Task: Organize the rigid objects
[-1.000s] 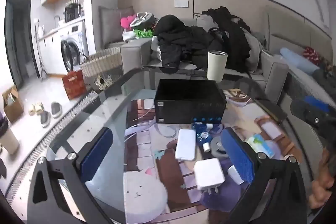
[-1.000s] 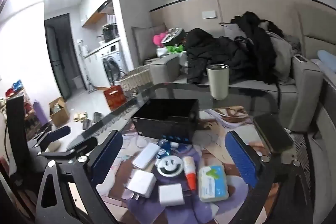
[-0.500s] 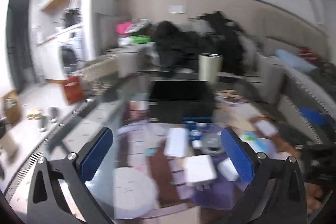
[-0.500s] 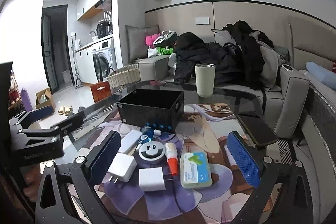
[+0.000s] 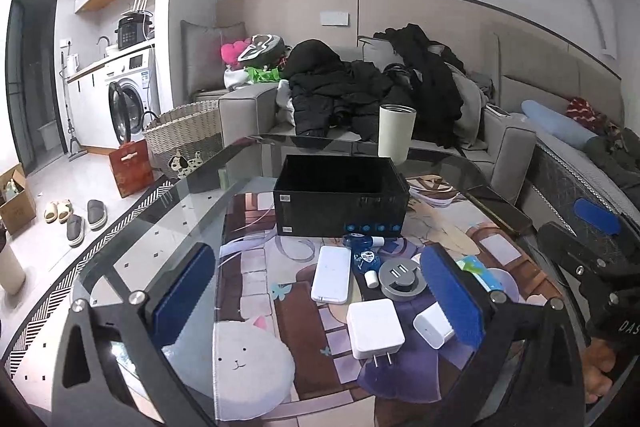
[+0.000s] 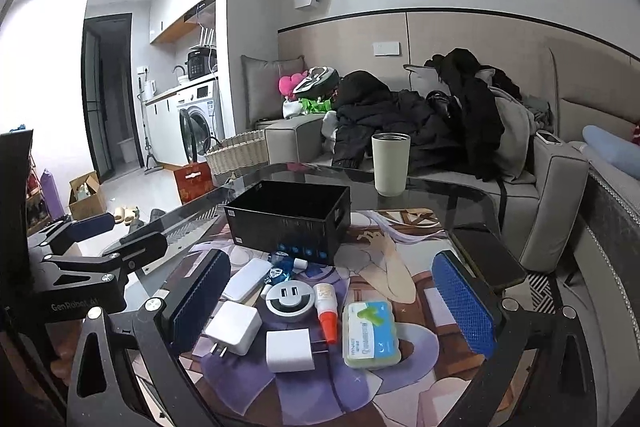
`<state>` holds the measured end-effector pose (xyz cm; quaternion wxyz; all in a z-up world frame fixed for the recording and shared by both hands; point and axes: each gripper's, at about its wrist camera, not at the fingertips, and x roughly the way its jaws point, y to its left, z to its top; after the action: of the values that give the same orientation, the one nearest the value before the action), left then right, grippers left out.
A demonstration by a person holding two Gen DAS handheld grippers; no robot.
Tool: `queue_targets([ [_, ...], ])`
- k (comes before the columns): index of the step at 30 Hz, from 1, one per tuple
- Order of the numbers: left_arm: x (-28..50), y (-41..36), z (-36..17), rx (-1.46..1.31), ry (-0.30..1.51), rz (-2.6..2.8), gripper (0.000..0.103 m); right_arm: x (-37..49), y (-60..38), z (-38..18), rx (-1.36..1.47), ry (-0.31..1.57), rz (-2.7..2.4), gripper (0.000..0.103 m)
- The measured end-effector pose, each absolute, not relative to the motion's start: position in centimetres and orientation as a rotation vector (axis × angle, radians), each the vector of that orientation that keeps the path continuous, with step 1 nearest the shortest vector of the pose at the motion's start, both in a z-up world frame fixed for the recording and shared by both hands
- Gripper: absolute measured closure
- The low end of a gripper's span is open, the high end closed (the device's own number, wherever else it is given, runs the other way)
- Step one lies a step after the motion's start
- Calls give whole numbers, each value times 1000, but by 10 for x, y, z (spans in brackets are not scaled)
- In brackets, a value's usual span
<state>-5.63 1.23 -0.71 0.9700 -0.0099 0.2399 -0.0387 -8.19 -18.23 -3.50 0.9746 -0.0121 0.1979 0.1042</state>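
An empty black box (image 5: pixel 340 195) (image 6: pixel 290 219) stands on the glass table. In front of it lie a white power bank (image 5: pixel 331 279) (image 6: pixel 246 279), a blue bottle (image 5: pixel 366 259), a grey round socket (image 5: pixel 401 277) (image 6: pixel 289 299), two white chargers (image 5: pixel 375 327) (image 6: pixel 234 327) (image 5: pixel 432 325) (image 6: pixel 289 350), a glue tube (image 6: pixel 326 311) and a green-blue packet (image 6: pixel 370 334). My left gripper (image 5: pixel 318 301) is open above the chargers, holding nothing. My right gripper (image 6: pixel 332 311) is open above the packet, holding nothing.
A cream tumbler (image 5: pixel 396 134) (image 6: pixel 390 163) stands behind the box. A dark phone (image 6: pixel 486 259) lies at the table's right edge. A printed mat (image 5: pixel 256 267) covers the table. A sofa with dark clothes (image 5: pixel 360 91) is behind.
Both grippers shifted slightly and the views steadied after a blurred moment. The objects on the table have not moved. Both grippers stay open.
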Motion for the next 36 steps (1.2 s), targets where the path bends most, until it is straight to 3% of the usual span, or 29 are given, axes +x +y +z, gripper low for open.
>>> queue_targets([
  [36,-58,16,-8,-9,485,-67,0,-85,-174,-38,-77,384,220,0],
])
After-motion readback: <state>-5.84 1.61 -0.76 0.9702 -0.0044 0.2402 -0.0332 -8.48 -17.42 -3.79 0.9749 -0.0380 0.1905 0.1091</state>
